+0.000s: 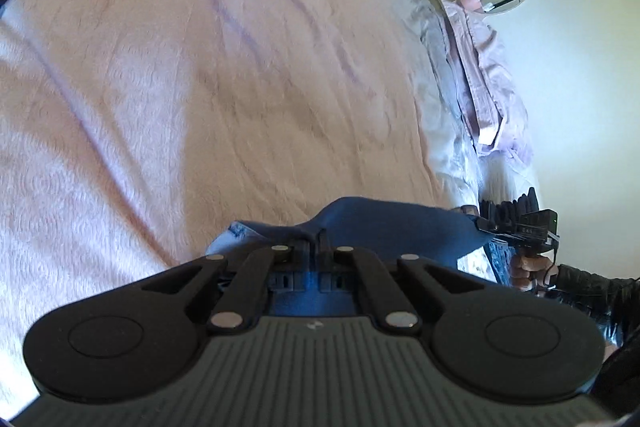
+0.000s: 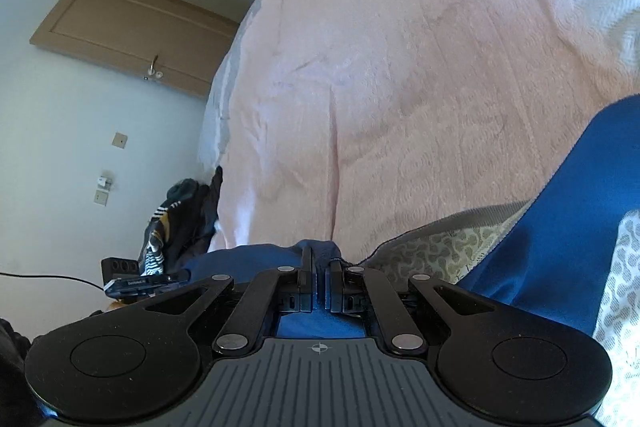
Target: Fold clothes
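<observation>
Door (image 2: 132, 31) only via right cam

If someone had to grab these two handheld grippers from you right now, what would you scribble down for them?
Left gripper: shut on an edge of the blue garment.
Right gripper: shut on another edge of the same garment.
The garment hangs stretched between the two, lifted over the pink bedspread. More clothes lie heaped at the bed's edge: pinkish ones and a dark striped one.
Done: both edges gripped. No fold is visible yet.
Left: probably lay it flat on the bedspread, fold it, then do the rest.
</observation>
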`<state>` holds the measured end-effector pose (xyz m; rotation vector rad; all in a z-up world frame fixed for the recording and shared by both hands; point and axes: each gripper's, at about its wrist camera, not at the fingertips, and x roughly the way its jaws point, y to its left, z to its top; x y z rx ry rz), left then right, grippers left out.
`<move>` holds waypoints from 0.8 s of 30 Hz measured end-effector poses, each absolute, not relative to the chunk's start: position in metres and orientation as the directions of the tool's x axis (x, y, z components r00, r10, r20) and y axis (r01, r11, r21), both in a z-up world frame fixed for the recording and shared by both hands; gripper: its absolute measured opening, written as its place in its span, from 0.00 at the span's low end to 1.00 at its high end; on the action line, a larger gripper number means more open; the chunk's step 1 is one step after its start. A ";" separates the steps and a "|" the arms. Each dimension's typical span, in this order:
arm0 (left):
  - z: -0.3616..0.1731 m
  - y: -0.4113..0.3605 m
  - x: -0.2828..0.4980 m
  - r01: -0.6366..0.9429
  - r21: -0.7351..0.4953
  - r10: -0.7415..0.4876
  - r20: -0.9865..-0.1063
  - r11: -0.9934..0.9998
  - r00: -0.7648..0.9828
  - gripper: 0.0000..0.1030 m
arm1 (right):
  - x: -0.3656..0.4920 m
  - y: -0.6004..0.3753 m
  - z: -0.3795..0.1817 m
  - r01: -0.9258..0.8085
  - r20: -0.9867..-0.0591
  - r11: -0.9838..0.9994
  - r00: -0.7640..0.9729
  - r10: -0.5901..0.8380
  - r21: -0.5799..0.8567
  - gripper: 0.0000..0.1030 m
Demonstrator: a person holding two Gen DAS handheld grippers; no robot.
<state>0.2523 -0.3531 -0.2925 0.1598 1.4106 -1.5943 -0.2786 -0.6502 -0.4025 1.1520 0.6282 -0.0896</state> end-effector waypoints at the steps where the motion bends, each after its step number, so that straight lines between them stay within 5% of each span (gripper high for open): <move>1: -0.289 -0.357 0.251 0.709 -0.694 -0.568 -0.635 0.123 -0.523 0.00 | -0.277 -0.651 -0.403 0.373 -0.503 0.428 0.829 0.245 0.823 0.02; 10: -0.294 -0.406 0.253 0.770 -0.629 -0.622 -0.647 0.108 -0.441 0.00 | -0.238 -0.683 -0.391 0.317 -0.464 0.518 0.867 0.183 0.795 0.02; 20: -0.349 -0.430 0.243 0.805 -0.516 -0.546 -0.782 0.293 -0.302 0.01 | -0.215 -0.683 -0.436 0.542 -0.684 0.553 0.726 0.073 0.633 0.03; 24: -0.349 -0.430 0.254 0.776 -0.524 -0.579 -0.773 0.351 -0.260 0.01 | -0.221 -0.690 -0.436 0.561 -0.644 0.452 0.764 0.038 0.693 0.10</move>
